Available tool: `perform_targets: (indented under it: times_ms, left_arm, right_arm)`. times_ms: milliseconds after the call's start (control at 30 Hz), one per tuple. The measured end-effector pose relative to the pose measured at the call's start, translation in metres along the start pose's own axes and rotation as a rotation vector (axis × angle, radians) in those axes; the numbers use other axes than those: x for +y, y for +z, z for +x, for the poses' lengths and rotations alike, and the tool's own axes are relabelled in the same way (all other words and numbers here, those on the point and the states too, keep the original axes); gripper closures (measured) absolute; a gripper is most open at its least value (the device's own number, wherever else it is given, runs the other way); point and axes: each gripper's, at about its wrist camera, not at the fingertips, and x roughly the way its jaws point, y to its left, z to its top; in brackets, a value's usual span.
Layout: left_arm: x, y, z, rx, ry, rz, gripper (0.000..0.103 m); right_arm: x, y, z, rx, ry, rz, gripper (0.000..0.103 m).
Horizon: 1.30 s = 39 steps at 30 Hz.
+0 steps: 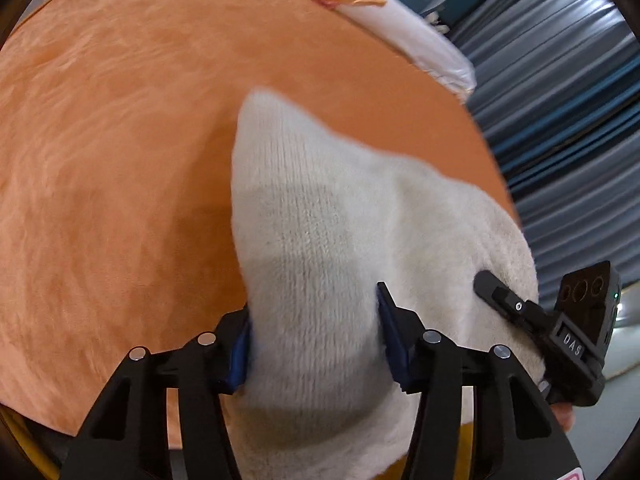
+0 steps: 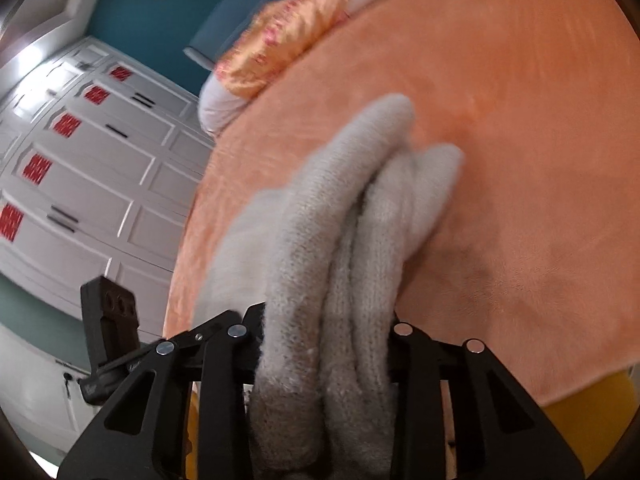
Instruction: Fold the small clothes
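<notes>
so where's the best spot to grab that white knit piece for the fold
Grip the white knit garment at its near edge, coming from the open side of the orange blanket. The cloth bunches thick there, and both the left gripper and right gripper already clamp it.

Near end of white fluffy knitted garment (image 1: 320, 240) cut off at bottom edge, between fingers of left gripper (image 1: 314, 338). In right wrist view, same garment bunched into motion-blurred rolls, hiding pads of right gripper (image 2: 328, 328); lower end cropped. Left gripper (image 2: 110, 336) only partly seen, jaws hidden. Orange plush bedspread (image 2: 520, 120) blurred beyond. Shiny orange pillow (image 2: 288, 40) blurred, pattern unreadable.
</notes>
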Motion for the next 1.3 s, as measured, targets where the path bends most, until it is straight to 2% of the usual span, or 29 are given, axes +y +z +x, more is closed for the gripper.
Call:
perform_targets:
  times_ms: [100, 233, 367, 467, 533, 633, 667, 700, 733, 800, 867, 900, 967, 1100, 1200, 1300]
  left_arm:
    - [-0.019, -0.003, -0.024, -0.037, -0.030, 0.059, 0.052]
    - [-0.031, -0.003, -0.060, -0.100, -0.105, 0.087, 0.052]
    - [-0.038, 0.008, -0.111, -0.209, -0.140, 0.116, 0.052]
    - [-0.036, 0.020, -0.168, -0.339, -0.131, 0.158, 0.052]
    - [-0.030, 0.027, -0.193, -0.395, -0.102, 0.180, 0.052]
    - [-0.010, 0.042, -0.207, -0.445, -0.006, 0.194, 0.051]
    - [0.002, 0.047, -0.202, -0.441, 0.034, 0.191, 0.050]
    - [0.022, 0.053, -0.186, -0.417, 0.100, 0.176, 0.045]
    - [0.036, 0.055, -0.173, -0.394, 0.131, 0.165, 0.042]
    - [0.088, 0.052, -0.128, -0.289, 0.258, 0.090, 0.040]
    - [0.120, 0.038, -0.103, -0.209, 0.346, 0.037, 0.044]
    - [0.129, 0.028, -0.100, -0.197, 0.361, 0.026, 0.044]
    - [0.135, 0.006, -0.107, -0.211, 0.352, 0.021, 0.044]
    - [0.122, -0.009, -0.114, -0.242, 0.355, 0.024, 0.043]
    - [0.110, -0.019, -0.110, -0.245, 0.373, 0.046, 0.041]
    - [0.119, -0.015, -0.095, -0.208, 0.378, 0.032, 0.041]
  right_arm:
    - [0.023, -0.004, -0.030, -0.050, 0.014, -0.030, 0.072]
    - [0.062, -0.006, -0.068, -0.130, 0.040, -0.088, 0.072]
    - [0.112, -0.001, -0.087, -0.203, 0.100, -0.194, 0.072]
    - [0.151, 0.006, -0.088, -0.247, 0.174, -0.275, 0.072]
    - [0.170, 0.013, -0.080, -0.268, 0.215, -0.307, 0.072]
    - [0.185, 0.024, -0.034, -0.243, 0.231, -0.306, 0.068]
    - [0.182, 0.024, -0.016, -0.228, 0.209, -0.290, 0.063]
    - [0.175, 0.023, 0.010, -0.197, 0.164, -0.269, 0.061]
    - [0.168, 0.021, 0.033, -0.162, 0.118, -0.255, 0.056]
    - [0.136, 0.007, 0.101, -0.005, -0.133, -0.221, 0.055]
    - [0.115, -0.016, 0.128, 0.088, -0.341, -0.222, 0.073]
    - [0.112, -0.027, 0.127, 0.090, -0.350, -0.228, 0.073]
    - [0.115, -0.045, 0.105, 0.063, -0.298, -0.230, 0.074]
    - [0.130, -0.058, 0.090, 0.051, -0.297, -0.269, 0.074]
    - [0.128, -0.061, 0.100, 0.064, -0.364, -0.302, 0.074]
    - [0.123, -0.066, 0.115, 0.099, -0.406, -0.287, 0.074]
